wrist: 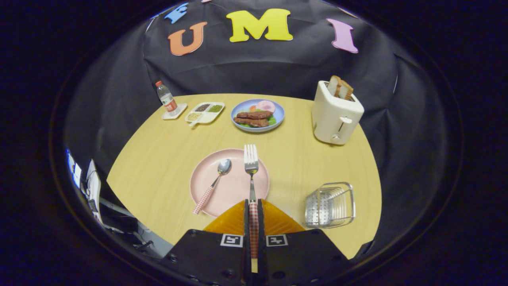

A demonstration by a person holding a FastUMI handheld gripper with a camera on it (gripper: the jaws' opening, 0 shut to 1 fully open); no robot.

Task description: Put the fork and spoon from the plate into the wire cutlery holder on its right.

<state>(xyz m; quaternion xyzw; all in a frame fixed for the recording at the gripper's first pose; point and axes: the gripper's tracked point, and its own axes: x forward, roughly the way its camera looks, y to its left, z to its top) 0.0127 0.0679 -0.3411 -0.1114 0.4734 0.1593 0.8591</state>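
My gripper (253, 203) is shut on the fork (251, 163) by its checked handle. The fork points straight ahead, its tines over the far right part of the pink plate (234, 194). A spoon (214, 182) with a red-checked handle lies on the plate to the left of the fork, bowl away from me, handle end over the plate's near left rim. The wire cutlery holder (330, 204) stands on the table to the right of the plate and of my fingers.
Beyond the plate sit a blue plate of food (258, 115), a divided white dish (205, 111) and a water bottle (167, 101) on a coaster. A white toaster (335, 115) with toast stands at the far right. The wooden table (158, 159) ends near the holder.
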